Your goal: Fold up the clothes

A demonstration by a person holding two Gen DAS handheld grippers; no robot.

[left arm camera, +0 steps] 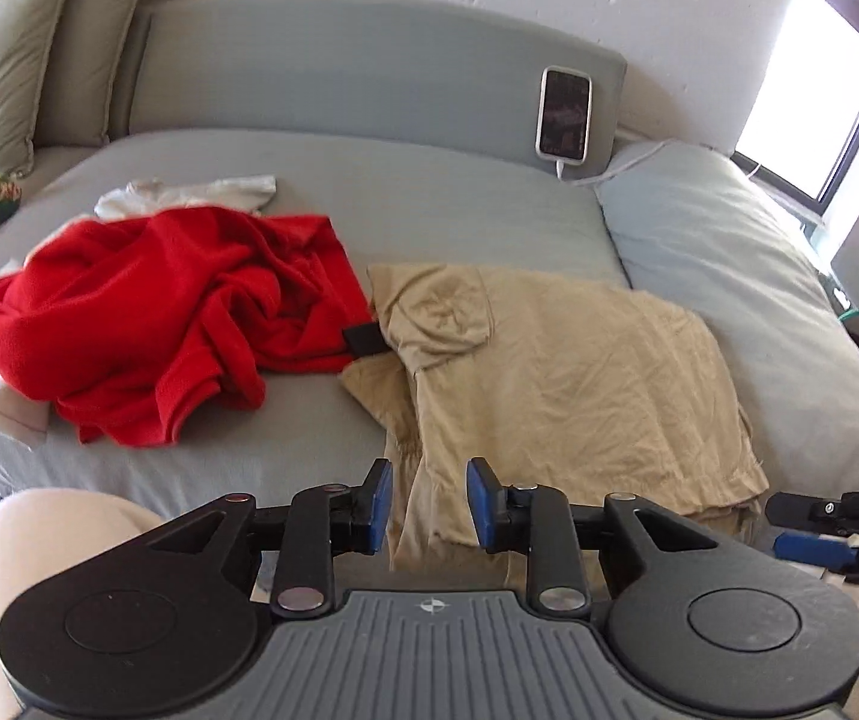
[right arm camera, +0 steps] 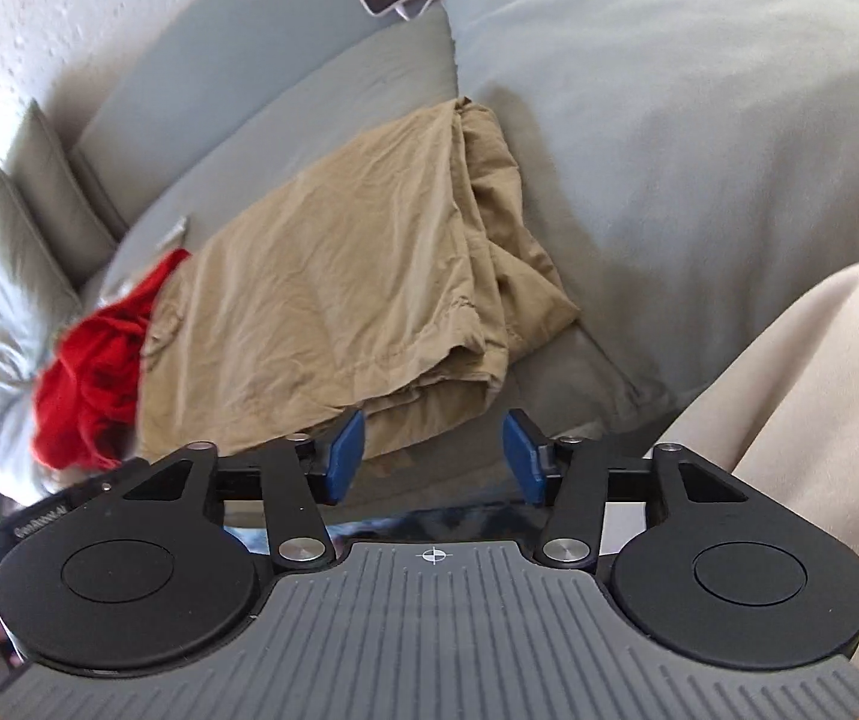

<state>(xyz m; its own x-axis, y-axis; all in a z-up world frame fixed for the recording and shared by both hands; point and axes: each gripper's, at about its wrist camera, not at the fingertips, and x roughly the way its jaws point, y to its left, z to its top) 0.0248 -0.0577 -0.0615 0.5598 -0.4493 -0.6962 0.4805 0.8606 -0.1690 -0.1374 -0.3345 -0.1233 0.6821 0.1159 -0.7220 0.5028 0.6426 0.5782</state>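
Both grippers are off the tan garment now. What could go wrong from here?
1. The tan garment's near edge hangs over the bed edge; it may slide off.
2. The red garment touches its far corner, so pulling the red one next could disturb the fold.
3. The left hand-held gripper and right hand-held gripper hover close together and could collide.

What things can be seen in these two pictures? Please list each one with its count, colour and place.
tan trousers: one, tan, folded, near bed edge
red garment: one, red, crumpled, left of the trousers
white cloth: one, white, behind the red garment
phone: one, white-edged, leaning on headboard, cable attached
cushions: two, beige, far left
bed: one, grey-blue
left gripper: black, blue pads, open
right gripper: black, blue pads, open
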